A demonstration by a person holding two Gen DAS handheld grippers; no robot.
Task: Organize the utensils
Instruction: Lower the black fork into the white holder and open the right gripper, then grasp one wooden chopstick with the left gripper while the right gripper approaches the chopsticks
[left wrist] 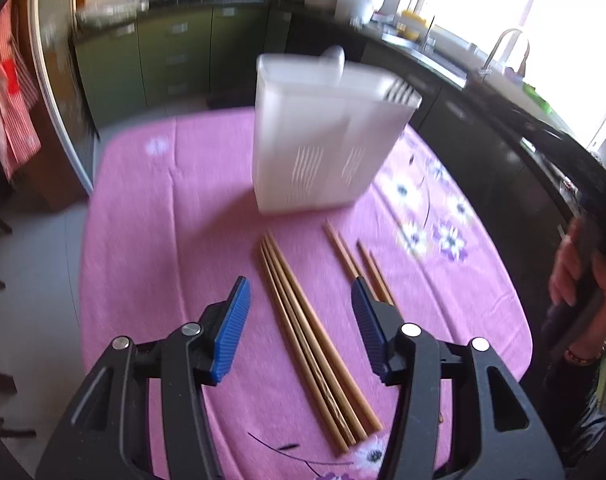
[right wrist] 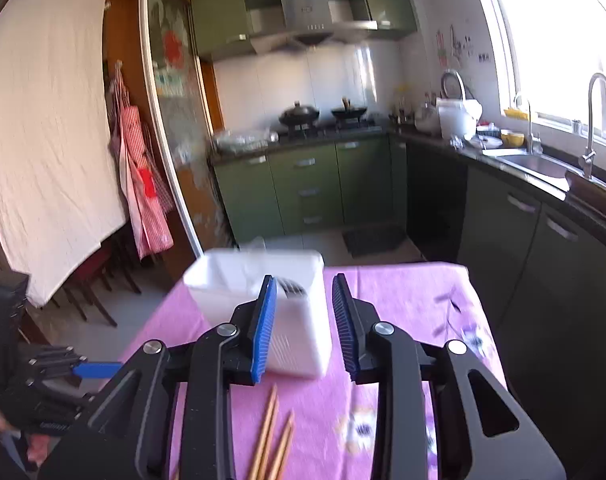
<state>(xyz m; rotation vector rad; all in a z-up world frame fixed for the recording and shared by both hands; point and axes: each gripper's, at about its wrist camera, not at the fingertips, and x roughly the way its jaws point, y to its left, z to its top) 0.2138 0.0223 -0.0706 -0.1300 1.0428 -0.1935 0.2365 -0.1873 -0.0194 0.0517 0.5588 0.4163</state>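
A white plastic utensil holder (left wrist: pixel 319 140) stands on the pink flowered tablecloth (left wrist: pixel 171 216), with a fork (left wrist: pixel 399 90) and a spoon (left wrist: pixel 333 56) sticking out of it. Several wooden chopsticks (left wrist: pixel 311 336) lie in front of it, with more chopsticks (left wrist: pixel 363 268) to their right. My left gripper (left wrist: pixel 299 300) is open above the long chopsticks, holding nothing. My right gripper (right wrist: pixel 303 300) is open and empty, above the table near the holder (right wrist: pixel 263 292); chopstick tips (right wrist: pixel 271 432) lie below it. The left gripper also shows in the right wrist view (right wrist: pixel 95 370).
Green kitchen cabinets (right wrist: pixel 303 184) and a stove with pans (right wrist: pixel 323 114) stand beyond the table. A dark counter with a sink (right wrist: pixel 539 164) and tap runs along the right under the window. Aprons (right wrist: pixel 143 184) hang at the left. The person's hand (left wrist: pixel 579 276) is at the right.
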